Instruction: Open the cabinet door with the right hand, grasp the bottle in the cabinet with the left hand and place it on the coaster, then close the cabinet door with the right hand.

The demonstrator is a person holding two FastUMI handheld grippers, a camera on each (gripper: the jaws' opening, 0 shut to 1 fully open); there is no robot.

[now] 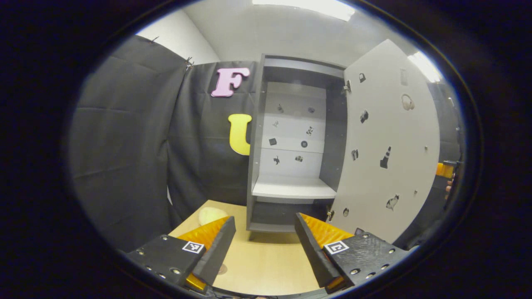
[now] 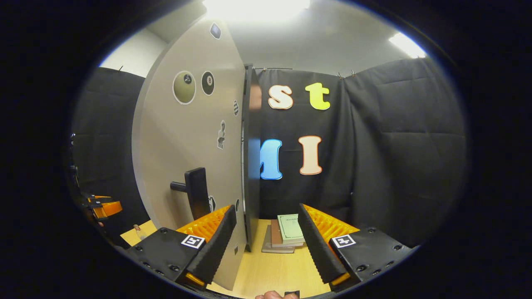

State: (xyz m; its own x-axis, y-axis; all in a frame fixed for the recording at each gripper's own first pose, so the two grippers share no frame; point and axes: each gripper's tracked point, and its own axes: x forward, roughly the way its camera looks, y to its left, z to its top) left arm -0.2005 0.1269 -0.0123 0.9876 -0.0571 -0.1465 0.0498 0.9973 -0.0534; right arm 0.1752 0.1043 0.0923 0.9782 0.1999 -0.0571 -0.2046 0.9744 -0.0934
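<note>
Left gripper (image 1: pixel 264 241) gapes empty, facing the bottleless shelf (image 1: pixel 293 189). Right gripper (image 2: pixel 267 236), unclenched, straddles the cabinet door (image 2: pixel 187 137) edge, handle (image 2: pixel 195 191) leftward. Coaster (image 1: pixel 211 216) possibly lies ahead-left. Closing step; push next.

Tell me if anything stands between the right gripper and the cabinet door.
Nothing visible does. The cabinet door stands open just ahead of the right gripper, whose fingers are spread, and its handle is uncovered. The books lie on the table beyond the door's edge.
</note>
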